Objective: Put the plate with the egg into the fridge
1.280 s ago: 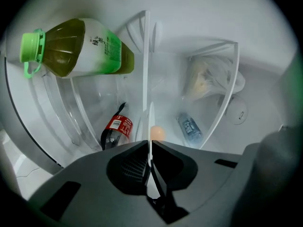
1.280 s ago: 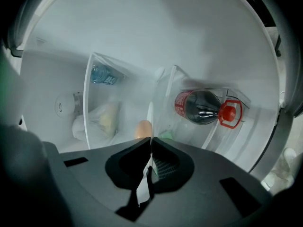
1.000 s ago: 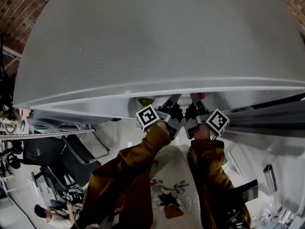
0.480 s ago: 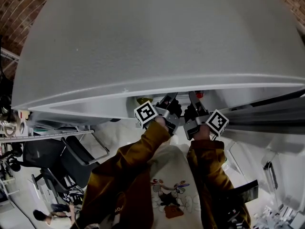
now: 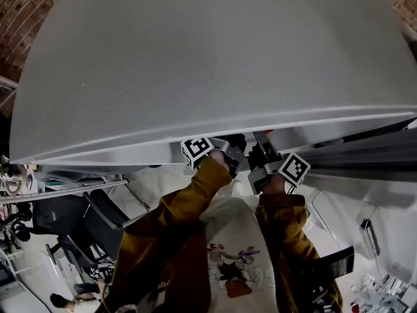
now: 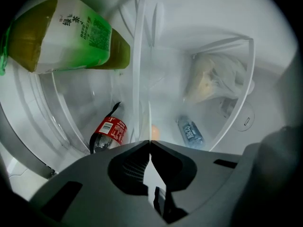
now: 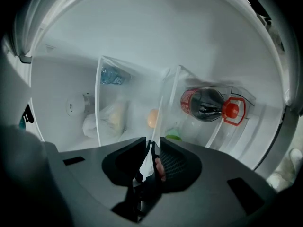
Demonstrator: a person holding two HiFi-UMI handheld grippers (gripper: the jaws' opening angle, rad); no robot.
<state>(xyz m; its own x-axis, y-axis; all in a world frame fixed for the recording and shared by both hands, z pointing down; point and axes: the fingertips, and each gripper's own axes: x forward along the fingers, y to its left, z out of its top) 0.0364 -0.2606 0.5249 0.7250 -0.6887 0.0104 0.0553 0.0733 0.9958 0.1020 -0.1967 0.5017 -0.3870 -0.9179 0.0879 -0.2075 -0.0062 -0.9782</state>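
My left claw (image 6: 150, 142) clamps the plate (image 6: 140, 89) by its rim; my right claw (image 7: 152, 138) has just been opening, jaws narrowly apart around that rim, the egg (image 7: 152, 118) just beyond.

Fridge (image 5: 208, 64): pale grey outside, white inside. Brick wall (image 5: 26, 8): red-brown with lighter joints. Left marker cube (image 5: 197, 150) and right marker cube (image 5: 294, 169): black squares on white. Sleeves (image 5: 176, 220): ochre-brown. Shirt (image 5: 231, 240): cream, with a small red-and-blue cartoon print. Tea bottle (image 6: 66, 37): white label fading to bright green, dark print, olive-yellow contents. Cola bottle (image 6: 108, 132): red label with a white barcode patch, dark contents, red cap. Water bottle (image 6: 191, 131): blue label. Egg (image 6: 154, 132): pale orange. Plate (image 6: 140, 79): white. Bag (image 6: 213, 77): milky white over pale yellow.
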